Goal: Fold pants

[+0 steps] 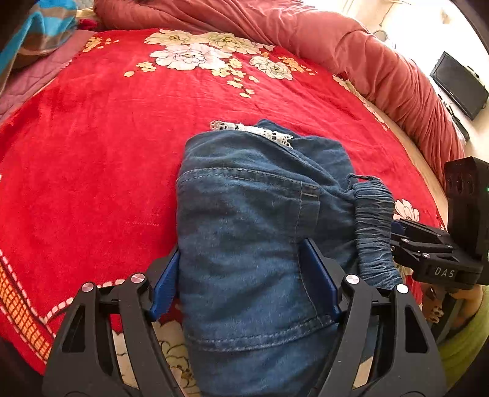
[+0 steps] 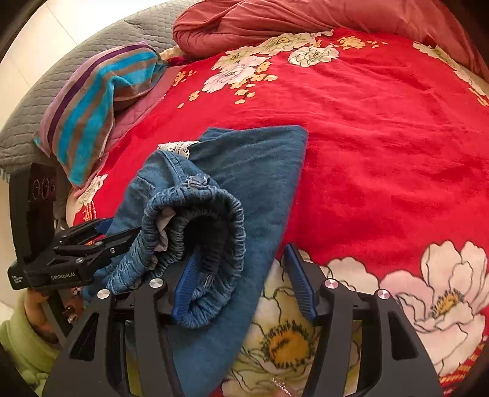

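The blue pants (image 1: 244, 213) lie folded in a bundle on the red flowered blanket (image 1: 91, 152) that covers the bed, at the near edge of the bed, close to the person; a strip of white lace (image 1: 253, 129) peeks out at the far end of the bundle; the stretchy waistband (image 2: 195, 220) curls up in a loop on the right side of the bundle.

The left gripper (image 1: 244, 268) sits over the near part of the pants; its two blue pads (image 1: 165, 274) stand on each side of the folded cloth and look like they touch it, so it seems clamped on the pants.

The right gripper (image 2: 244, 281) comes in at the waistband side; one blue pad (image 2: 186, 284) is tucked into the waistband loop, the other pad stands apart over the blanket with a gap beside the cloth; its jaws are apart and do not squeeze anything.

A pink quilt (image 1: 275, 27) is bunched along the far edge of the bed; a striped towel (image 2: 91, 103) lies on the pillow end at the far left corner; a dark screen (image 1: 458, 85) stands past the far right edge; a hand (image 2: 39, 311) in a green sleeve (image 2: 18, 342) holds the left gripper.
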Motion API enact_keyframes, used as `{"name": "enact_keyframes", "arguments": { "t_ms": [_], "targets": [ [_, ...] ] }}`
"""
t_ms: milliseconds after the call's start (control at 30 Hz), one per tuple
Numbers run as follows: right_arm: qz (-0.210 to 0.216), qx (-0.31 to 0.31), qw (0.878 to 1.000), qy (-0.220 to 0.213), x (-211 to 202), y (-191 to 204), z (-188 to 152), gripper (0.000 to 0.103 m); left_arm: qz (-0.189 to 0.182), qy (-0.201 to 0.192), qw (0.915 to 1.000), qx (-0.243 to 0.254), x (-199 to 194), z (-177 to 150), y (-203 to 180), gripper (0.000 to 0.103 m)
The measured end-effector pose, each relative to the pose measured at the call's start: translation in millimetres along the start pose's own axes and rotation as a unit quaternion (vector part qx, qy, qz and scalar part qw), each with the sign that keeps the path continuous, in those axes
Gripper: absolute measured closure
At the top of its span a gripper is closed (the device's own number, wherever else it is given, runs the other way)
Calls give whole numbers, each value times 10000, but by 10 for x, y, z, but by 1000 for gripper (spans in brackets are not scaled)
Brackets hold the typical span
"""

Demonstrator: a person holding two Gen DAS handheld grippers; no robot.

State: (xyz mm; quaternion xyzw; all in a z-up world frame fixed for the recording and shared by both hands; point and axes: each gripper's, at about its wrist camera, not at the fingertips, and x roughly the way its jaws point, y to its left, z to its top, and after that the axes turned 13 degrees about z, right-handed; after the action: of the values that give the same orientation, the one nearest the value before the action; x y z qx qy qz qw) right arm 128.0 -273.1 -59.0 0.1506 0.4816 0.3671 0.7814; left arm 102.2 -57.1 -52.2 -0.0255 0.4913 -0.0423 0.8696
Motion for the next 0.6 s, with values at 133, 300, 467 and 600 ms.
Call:
{"name": "enact_keyframes", "arguments": {
  "t_ms": [133, 300, 467, 600],
  "targets": [
    [-11, -123, 9999, -1, 36, 14, 11, 47, -78, -34, 10000, 4, 8, 7, -23, 47],
    [89, -243, 9996, -59, 17, 19, -3, 51, -100, -56, 9999, -22, -21, 9, -41, 59],
    [-120, -761, 9969, -155, -7, 269, -16, 81, -25, -126, 9999, 98, -125, 34, -110, 76],
    [-120, -1000, 9943, -351, -106, 417, 61, 87, -72, -194, 9997, 89, -214, 109, -110, 82]
  ]
}}
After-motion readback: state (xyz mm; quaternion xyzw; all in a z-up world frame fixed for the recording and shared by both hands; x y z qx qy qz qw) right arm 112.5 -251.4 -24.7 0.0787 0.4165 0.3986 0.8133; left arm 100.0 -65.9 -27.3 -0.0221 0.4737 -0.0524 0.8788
